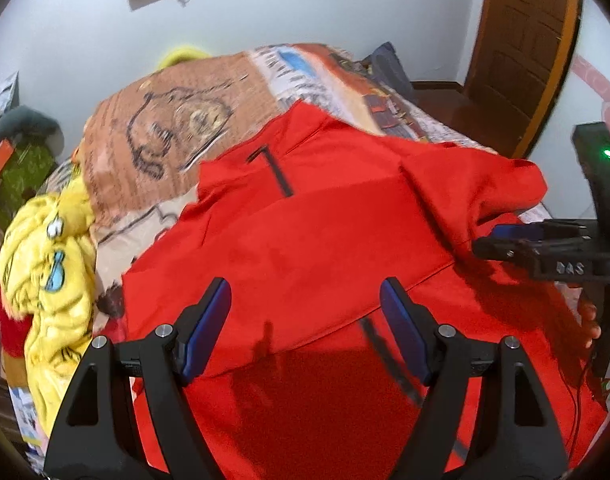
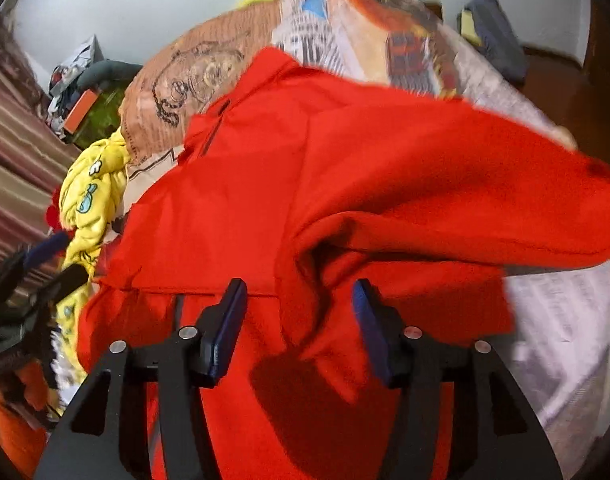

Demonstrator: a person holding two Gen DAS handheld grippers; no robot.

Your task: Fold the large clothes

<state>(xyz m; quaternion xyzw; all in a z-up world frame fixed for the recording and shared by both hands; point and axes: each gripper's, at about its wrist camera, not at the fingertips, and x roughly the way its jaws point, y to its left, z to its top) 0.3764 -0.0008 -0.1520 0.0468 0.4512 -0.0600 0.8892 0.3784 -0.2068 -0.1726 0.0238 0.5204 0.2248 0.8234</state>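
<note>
Left wrist view: the red garment (image 1: 325, 232) lies spread on the bed (image 1: 177, 128), filling the middle. Its near end is cut off at 6 o'clock, under the left gripper (image 1: 305, 328). Those jaws stand wide apart with nothing between them, above the cloth. A dark zipper line (image 1: 277, 172) runs from about 11 o'clock toward the middle, so the garment's long way goes from near to far. The right gripper (image 1: 501, 240) pokes in at 3 o'clock; you cannot tell its jaws from here. A yellow blanket (image 1: 49, 264) sits bunched at 9 o'clock.

Right wrist view: everything is blurry. The right gripper (image 2: 299, 328) has its jaws let go, with a loose red fold (image 2: 325, 280) between them, not squeezed. A big red flap (image 2: 445, 184) humps toward 3 o'clock, hiding the bed behind it. The left gripper (image 2: 45, 264) is a dark smear at 9 o'clock.
</note>
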